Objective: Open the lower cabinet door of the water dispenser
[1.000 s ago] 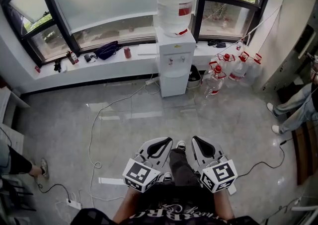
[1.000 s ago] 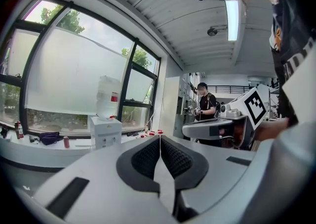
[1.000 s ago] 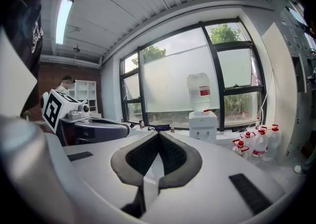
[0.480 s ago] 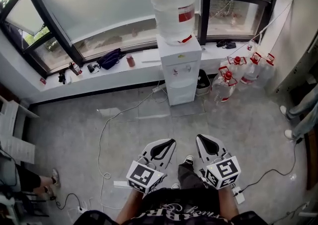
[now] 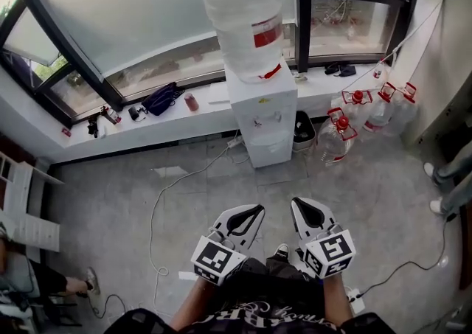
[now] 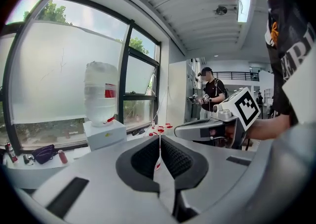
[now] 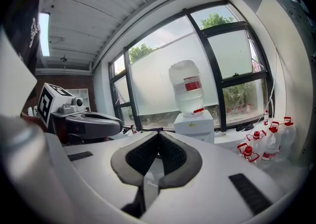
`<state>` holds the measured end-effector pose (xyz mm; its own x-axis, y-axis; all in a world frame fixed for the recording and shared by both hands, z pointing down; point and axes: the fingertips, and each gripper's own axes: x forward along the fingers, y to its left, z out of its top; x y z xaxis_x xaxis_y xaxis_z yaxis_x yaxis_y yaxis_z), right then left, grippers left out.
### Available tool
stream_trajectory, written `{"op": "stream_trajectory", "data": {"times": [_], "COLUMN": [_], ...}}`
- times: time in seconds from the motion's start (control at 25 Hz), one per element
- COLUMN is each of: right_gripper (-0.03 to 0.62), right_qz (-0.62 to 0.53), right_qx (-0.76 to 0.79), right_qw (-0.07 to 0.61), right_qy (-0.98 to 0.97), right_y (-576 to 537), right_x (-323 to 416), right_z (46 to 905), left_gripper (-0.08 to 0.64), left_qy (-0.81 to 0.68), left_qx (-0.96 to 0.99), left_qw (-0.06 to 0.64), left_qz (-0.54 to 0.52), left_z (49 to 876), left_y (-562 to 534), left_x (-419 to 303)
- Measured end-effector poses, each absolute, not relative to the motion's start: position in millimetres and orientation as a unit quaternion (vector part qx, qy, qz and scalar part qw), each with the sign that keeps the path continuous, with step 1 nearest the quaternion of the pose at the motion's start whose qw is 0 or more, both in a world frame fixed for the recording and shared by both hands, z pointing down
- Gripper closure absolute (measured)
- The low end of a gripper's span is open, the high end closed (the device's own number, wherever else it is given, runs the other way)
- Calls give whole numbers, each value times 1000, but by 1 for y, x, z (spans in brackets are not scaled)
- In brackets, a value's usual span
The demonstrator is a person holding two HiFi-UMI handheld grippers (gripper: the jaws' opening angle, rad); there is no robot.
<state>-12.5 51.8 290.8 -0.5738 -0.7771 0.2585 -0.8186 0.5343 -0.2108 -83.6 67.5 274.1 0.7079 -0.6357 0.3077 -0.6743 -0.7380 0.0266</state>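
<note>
The white water dispenser (image 5: pixel 262 115) stands against the window sill with a large clear bottle (image 5: pixel 240 15) on top. Its lower cabinet door (image 5: pixel 269 150) is closed. Both grippers are held side by side low in the head view, well short of the dispenser and pointing toward it. My left gripper (image 5: pixel 256 209) is shut with nothing in it, its pads meeting at the tip (image 6: pixel 160 136). My right gripper (image 5: pixel 299 202) is likewise shut and empty (image 7: pixel 158 133). The dispenser (image 6: pixel 103 134) appears small and distant in the left gripper view, and the dispenser (image 7: pixel 195 124) also in the right gripper view.
Several red-capped water jugs (image 5: pixel 354 115) stand right of the dispenser, with a dark bin (image 5: pixel 304 130) between. A white cable (image 5: pixel 158 214) trails across the floor. A black bag (image 5: pixel 161 96) lies on the sill. A person's legs (image 5: pixel 450 178) show at right, another person (image 5: pixel 44 281) at lower left.
The dispenser has come nearer and larger in the head view as both grippers travelled toward it together. Both stay shut and empty.
</note>
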Motion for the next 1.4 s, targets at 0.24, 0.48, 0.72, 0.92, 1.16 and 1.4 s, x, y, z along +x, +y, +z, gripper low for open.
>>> {"op": "stream_trajectory", "data": {"times": [0.24,0.48,0.72,0.92,1.16,1.4], "right_gripper": [581,581,581,580,562,507], "right_qz": [172,189,183,172,168,174], "right_qx": [465,485,507,536,550,524], "right_qw": [77,91,96,99,160,184], "right_qy": [-865,-849,-837,-821,-802,-813], "right_y": [26,-13,-87,-165,-230,-271], "right_x": [-1,9,11,14,32,61], "right_z": [306,334,360,391,457,530], "left_gripper": [540,540,540,540,540,540], "left_qy": [-348,-326,-260,-196,-137,-128], "left_qx": [920,926,946,959,961,953], "left_qw": [81,87,64,63,56,80], "left_qz": [160,170,183,193,235,262], "left_z": [288,304,324,351,401,453], "left_y": [39,-8,-72,-133,-188,-216], "left_x": [-80,-78,-77,-85,-88,-71]}}
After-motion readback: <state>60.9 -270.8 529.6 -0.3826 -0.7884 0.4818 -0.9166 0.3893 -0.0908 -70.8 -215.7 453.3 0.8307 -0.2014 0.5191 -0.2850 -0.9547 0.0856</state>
